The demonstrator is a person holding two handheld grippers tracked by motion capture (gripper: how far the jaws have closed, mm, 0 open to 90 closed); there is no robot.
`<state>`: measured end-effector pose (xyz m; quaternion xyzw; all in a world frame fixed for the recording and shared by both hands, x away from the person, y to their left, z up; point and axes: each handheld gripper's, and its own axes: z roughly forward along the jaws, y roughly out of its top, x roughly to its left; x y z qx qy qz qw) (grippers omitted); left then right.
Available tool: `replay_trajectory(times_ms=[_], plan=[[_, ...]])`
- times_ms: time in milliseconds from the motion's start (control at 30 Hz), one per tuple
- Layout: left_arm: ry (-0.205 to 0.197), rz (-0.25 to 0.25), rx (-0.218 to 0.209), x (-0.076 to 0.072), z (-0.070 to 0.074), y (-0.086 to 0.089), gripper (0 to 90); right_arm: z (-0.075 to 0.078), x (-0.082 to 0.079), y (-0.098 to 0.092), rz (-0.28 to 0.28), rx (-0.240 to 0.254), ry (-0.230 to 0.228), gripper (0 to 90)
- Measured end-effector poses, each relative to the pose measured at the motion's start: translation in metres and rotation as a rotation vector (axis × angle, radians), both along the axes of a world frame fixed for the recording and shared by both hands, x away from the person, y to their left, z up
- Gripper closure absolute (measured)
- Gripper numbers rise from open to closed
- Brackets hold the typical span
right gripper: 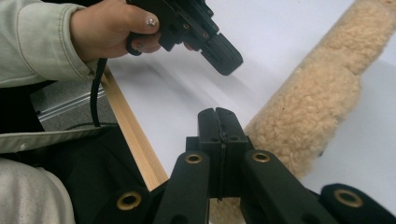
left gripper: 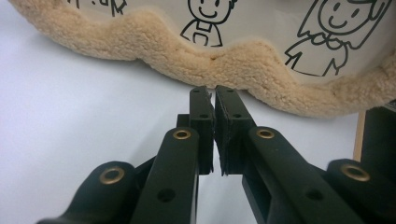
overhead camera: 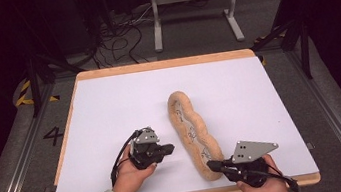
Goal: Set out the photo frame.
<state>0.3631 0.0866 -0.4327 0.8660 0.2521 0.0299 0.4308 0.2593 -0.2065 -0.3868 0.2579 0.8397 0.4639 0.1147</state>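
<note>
High view: my left gripper [overhead camera: 168, 150] and right gripper [overhead camera: 212, 164] are both clenched, empty, flanking one cushion [overhead camera: 192, 132].

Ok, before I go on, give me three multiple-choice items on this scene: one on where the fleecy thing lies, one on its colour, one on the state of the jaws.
1. Where does the fleecy cushion lie on the table?
A. Between the left gripper and the right gripper
B. At the far left edge
C. On the floor beyond the table

2. What colour is its fleece rim?
A. Blue
B. Tan
C. Black

3. How do both grippers' jaws stand?
A. Wide open
B. Clamped on the cushion
C. Shut with nothing between them

Answers:
1. A: in the high view the cushion runs lengthwise with one gripper at each side of its near end.
2. B: both gripper views show tan fleece around a white panel with line drawings.
3. C: each gripper view shows its jaws together and short of the fleece.
</note>
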Motion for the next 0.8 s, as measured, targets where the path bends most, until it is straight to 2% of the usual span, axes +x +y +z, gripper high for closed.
replay_trajectory(times_ms=[100, 167, 200, 333, 400, 633, 667, 800], plan=[[0.002, 0.007, -0.003, 0.002, 0.001, 0.002, 85.9, 0.001, 0.000, -0.003, -0.006, -0.010, 0.003, 90.0], [-0.004, 0.015, -0.009, 0.005, 0.002, 0.006, 85.7, 0.003, -0.002, -0.007, -0.022, -0.036, -0.003, 90.0], [0.012, 0.028, -0.014, 0.005, 0.001, 0.007, 85.7, 0.003, -0.002, -0.009, -0.027, -0.040, -0.002, 90.0], [0.017, 0.043, -0.018, 0.009, 0.001, 0.010, 85.6, 0.004, -0.002, -0.015, -0.050, -0.050, -0.001, 90.0], [0.023, 0.060, -0.024, 0.011, 0.000, 0.012, 85.3, 0.005, -0.001, -0.025, -0.084, -0.060, -0.007, 90.0], [0.024, 0.097, -0.021, 0.013, 0.001, 0.020, 83.9, 0.006, 0.003, -0.042, -0.152, -0.067, -0.013, 90.0], [0.015, 0.102, -0.012, 0.013, 0.002, 0.022, 83.7, 0.006, 0.004, -0.044, -0.161, -0.066, -0.013, 90.0], [0.001, 0.132, -0.031, 0.014, 0.006, 0.031, 82.0, 0.005, 0.006, -0.052, -0.188, -0.056, -0.011, 90.0]])
